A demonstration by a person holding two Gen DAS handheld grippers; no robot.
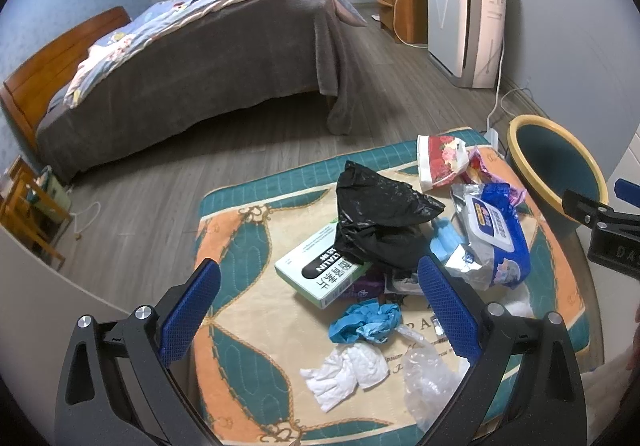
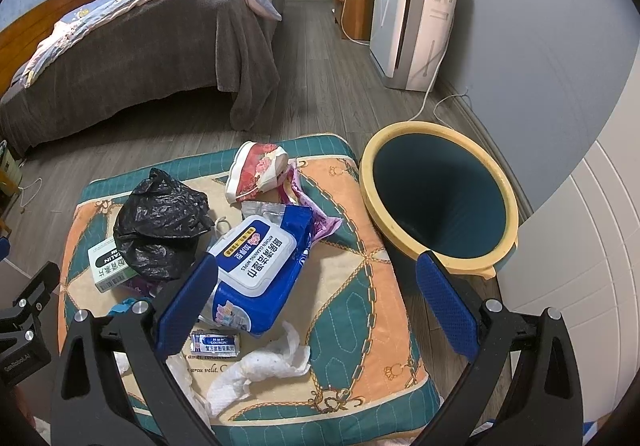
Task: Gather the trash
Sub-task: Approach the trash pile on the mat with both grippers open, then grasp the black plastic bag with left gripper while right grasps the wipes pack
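Observation:
Trash lies on a patterned cushion [image 1: 240, 246] [image 2: 360, 266]: a black plastic bag [image 1: 380, 214] [image 2: 160, 222], a green-white box [image 1: 324, 270] [image 2: 106, 262], a blue wipes pack [image 1: 496, 234] [image 2: 260, 266], a red floral wrapper [image 1: 440, 160] [image 2: 256, 170], a blue crumpled glove [image 1: 364, 322], white tissue [image 1: 348, 370] [image 2: 260, 366] and a small blister pack [image 2: 216, 344]. A yellow-rimmed teal bin [image 1: 556, 170] [image 2: 436, 202] stands right of the cushion. My left gripper [image 1: 320, 310] is open above the pile. My right gripper [image 2: 320, 306] is open above the cushion's right part.
A bed [image 1: 192, 66] with a grey blanket stands behind on the wooden floor [image 1: 140, 198]. A white air purifier [image 1: 464, 22] and a wooden cabinet [image 1: 400, 2] stand at the far wall, with cables [image 1: 496, 102] trailing on the floor. White furniture [image 2: 580, 246] is at the right.

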